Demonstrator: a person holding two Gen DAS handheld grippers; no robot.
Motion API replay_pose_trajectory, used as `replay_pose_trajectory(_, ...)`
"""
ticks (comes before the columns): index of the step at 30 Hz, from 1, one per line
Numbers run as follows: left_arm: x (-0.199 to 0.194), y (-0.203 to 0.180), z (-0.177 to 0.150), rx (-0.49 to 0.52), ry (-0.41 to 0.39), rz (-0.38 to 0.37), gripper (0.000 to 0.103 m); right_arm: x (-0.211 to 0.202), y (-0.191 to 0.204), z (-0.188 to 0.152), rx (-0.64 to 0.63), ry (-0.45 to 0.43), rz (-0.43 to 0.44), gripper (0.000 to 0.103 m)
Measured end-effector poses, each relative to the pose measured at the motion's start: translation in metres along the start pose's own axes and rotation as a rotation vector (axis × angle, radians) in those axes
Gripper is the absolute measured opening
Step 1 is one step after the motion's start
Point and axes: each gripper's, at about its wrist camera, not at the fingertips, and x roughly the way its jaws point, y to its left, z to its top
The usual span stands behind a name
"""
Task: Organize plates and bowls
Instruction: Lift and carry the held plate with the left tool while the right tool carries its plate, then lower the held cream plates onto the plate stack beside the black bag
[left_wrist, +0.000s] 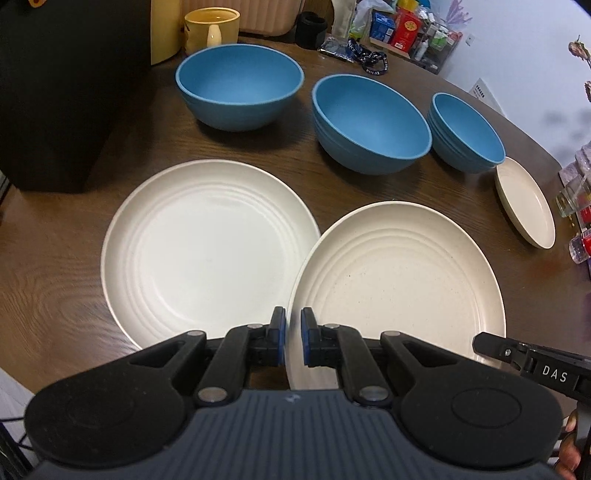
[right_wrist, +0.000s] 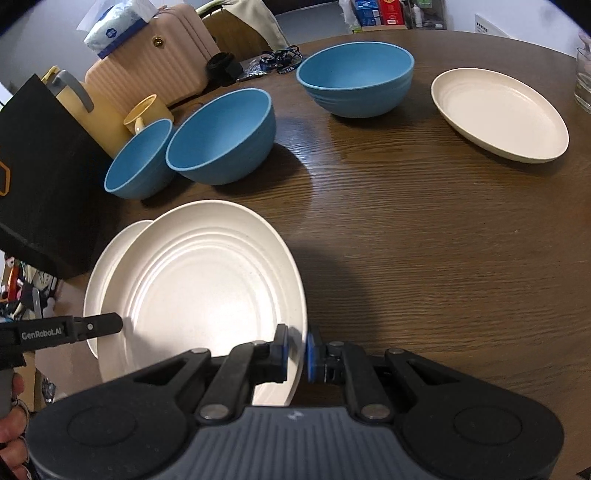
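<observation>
Both grippers—left gripper (left_wrist: 293, 332) and right gripper (right_wrist: 297, 350)—clamped the lifted plate (left_wrist: 399, 280) rim; it needed level carrying, centred over the left plate (left_wrist: 207, 251) before lowering.

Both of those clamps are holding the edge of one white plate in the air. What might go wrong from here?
Each hand-held gripper, left and right, pinches only the rim of the lifted plate, so it may slip or tilt. It overlaps the other large plate and could knock it. The blue bowls stand close behind.
</observation>
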Motion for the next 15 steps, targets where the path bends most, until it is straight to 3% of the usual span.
replay_pose_trajectory(15, -0.001, 0.06, 0.028, 0.074, 0.012, 0.004, 0.009, 0.021, 0.061, -0.009, 0.068, -0.034, -0.008, 0.009)
